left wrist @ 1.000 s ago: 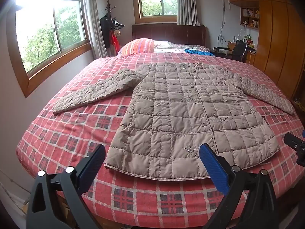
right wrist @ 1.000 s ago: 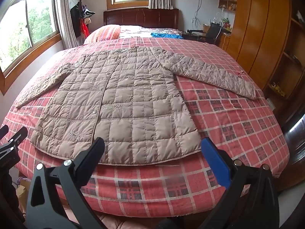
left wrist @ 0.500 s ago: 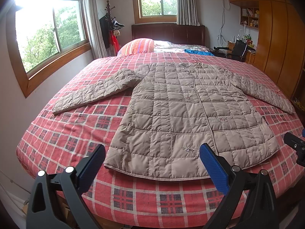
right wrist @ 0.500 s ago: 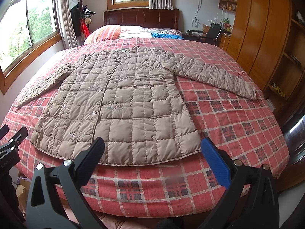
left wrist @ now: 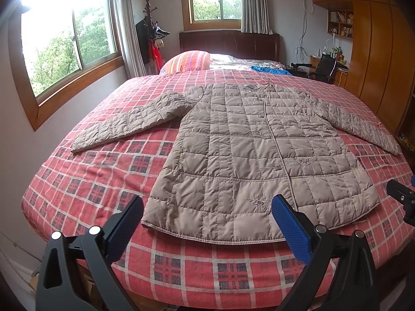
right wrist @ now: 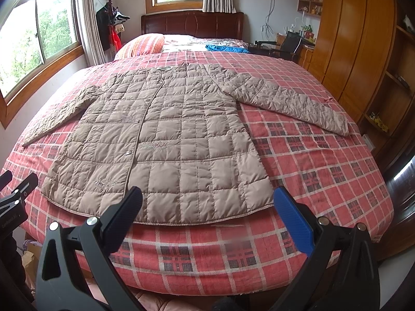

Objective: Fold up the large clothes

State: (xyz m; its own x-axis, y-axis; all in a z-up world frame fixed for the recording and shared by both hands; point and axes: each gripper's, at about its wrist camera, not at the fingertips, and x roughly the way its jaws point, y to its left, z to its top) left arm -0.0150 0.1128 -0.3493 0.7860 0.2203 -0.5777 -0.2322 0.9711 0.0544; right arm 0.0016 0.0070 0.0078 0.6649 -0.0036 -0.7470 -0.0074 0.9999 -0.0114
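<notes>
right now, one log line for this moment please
stage: pre-grasp | jacket: flat on bed, sleeves spread, unfolded | left gripper: open, empty, near hem | right gripper: open, empty, near hem

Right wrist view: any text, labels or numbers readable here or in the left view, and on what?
Left gripper: small white print on its black body, too blurred to read.
Jacket neck label: too small to read.
Shelf books: unreadable.
Nothing else carries text.
</notes>
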